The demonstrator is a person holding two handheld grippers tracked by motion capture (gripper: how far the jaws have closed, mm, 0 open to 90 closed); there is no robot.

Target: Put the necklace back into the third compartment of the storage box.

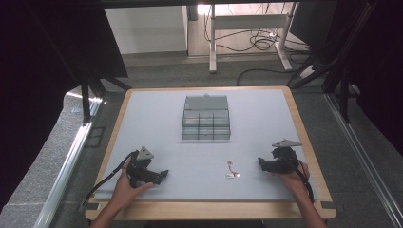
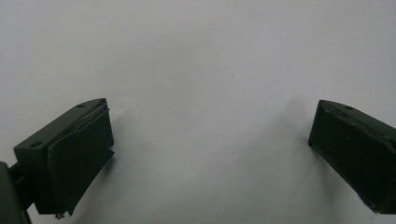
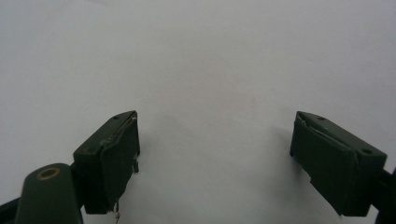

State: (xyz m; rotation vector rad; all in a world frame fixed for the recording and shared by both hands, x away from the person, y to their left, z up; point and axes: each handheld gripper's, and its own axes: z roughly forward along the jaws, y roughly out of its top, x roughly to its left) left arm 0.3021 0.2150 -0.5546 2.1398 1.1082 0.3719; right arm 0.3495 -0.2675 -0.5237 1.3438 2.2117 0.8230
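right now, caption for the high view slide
Two open grippers, left and right, rest on the table before a clear box.

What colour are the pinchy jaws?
Black, clearest in the left gripper view on the left gripper.

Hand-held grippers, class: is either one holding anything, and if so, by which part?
Nothing is held. The left hand-held gripper and the right hand-held gripper both have jaws wide apart over bare table.

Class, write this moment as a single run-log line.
left gripper: open, on table | right gripper: open, on table | small item: between them, untouched | compartment box: lid open
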